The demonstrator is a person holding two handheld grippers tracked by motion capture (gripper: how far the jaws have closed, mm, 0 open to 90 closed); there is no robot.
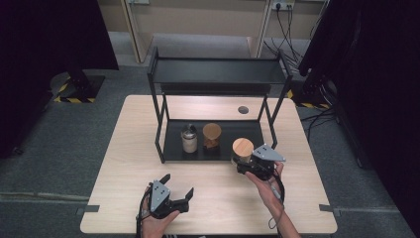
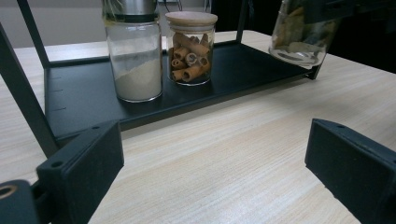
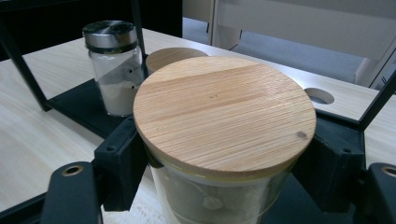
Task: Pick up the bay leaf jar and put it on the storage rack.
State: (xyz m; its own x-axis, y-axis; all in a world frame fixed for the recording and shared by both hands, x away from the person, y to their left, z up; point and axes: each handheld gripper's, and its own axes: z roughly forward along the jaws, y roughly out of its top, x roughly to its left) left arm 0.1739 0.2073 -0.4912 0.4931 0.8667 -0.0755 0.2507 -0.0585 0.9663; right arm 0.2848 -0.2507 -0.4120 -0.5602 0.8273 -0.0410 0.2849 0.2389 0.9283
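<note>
while clamped under its wooden lid, glass jar between right gripper fingers

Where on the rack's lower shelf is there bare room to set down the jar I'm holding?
The lower shelf is bare at its right end, right of the wooden-lid jar. Its middle is crowded: the metal-lid jar stands beside that one.

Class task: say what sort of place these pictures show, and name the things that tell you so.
Probably a lab or workroom staged as a pantry: a bare wooden table, a black two-tier rack holding storage jars, dark curtains and loose cables behind.
</note>
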